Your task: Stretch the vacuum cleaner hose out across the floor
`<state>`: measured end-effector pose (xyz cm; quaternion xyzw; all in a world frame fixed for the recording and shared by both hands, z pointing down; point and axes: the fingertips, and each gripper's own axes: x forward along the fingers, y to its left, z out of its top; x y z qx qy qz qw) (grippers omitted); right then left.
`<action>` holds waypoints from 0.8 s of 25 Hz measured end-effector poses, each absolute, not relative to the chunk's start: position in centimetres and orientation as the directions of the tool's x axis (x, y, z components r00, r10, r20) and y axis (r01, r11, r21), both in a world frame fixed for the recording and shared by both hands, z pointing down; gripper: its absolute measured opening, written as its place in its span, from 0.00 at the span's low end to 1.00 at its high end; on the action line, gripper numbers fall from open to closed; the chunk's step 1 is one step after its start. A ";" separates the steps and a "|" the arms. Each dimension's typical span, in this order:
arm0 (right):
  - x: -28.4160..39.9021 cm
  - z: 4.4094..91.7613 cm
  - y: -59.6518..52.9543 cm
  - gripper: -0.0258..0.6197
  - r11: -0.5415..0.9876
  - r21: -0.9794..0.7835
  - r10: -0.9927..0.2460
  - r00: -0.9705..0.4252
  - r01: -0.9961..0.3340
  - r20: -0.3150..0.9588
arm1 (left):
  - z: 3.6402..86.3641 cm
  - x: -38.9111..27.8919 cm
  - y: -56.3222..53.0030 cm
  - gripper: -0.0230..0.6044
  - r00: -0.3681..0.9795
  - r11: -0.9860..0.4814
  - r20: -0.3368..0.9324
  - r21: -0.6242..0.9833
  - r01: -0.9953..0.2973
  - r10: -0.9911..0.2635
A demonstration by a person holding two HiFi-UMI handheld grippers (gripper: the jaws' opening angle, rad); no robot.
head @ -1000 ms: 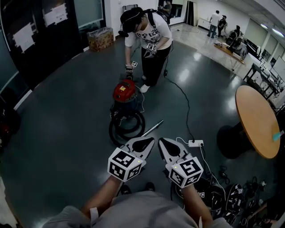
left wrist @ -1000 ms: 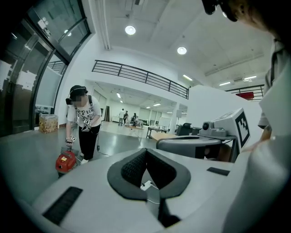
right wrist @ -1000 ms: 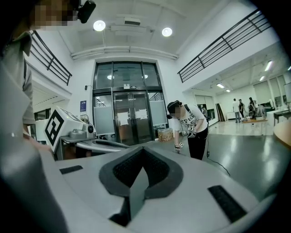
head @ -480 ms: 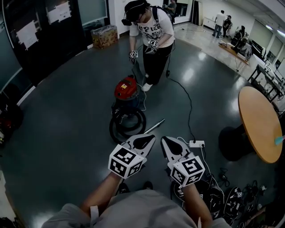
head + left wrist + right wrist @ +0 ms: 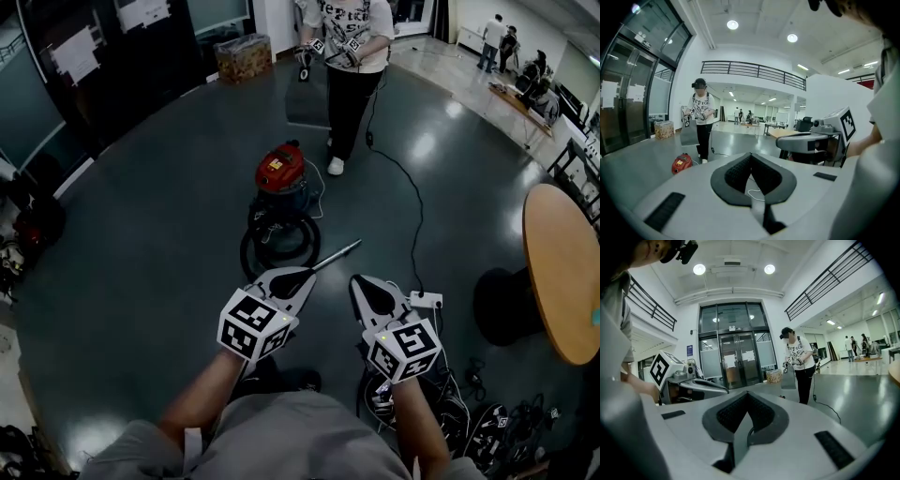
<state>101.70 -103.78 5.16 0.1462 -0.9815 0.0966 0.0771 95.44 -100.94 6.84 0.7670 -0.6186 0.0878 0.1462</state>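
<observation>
Both my forearms reach forward from the bottom of the head view, bare and side by side, wrists low over the dark floor (image 5: 141, 234). My left gripper (image 5: 302, 275) points ahead and a little down, its nose angled to the right. My right gripper (image 5: 359, 281) sits just beside it and leans slightly left, so the two noses draw near each other without touching. On each one the marker cube faces up at me.

The jaws of both grippers are pressed together, tip to tip, with nothing between them.

The hose (image 5: 249, 263) lies on the floor just beyond my left gripper, wound in a dark ring against the front of the red vacuum cleaner (image 5: 281, 172). A metal wand (image 5: 336, 255) slants out from the ring towards my hands; in this dim view I think it joins the hose, but I cannot be sure. Neither gripper touches hose or wand.

Behind the vacuum cleaner stands another person (image 5: 352, 66). A white power strip (image 5: 425, 300) lies near my right gripper.
</observation>
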 end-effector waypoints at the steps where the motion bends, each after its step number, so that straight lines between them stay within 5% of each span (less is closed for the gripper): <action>1: 101.5 5.3 -104.2 0.05 0.938 -0.168 -0.272 -0.945 -0.302 0.183 | 6.9 95.1 -101.2 0.05 0.212 -0.185 0.320 0.112 -0.976 -0.923; 20: 91.1 9.9 -113.8 0.05 0.922 -0.066 -0.330 -0.865 -0.380 0.378 | 14.1 84.2 -110.4 0.05 0.280 -0.216 0.358 0.211 -0.953 -0.891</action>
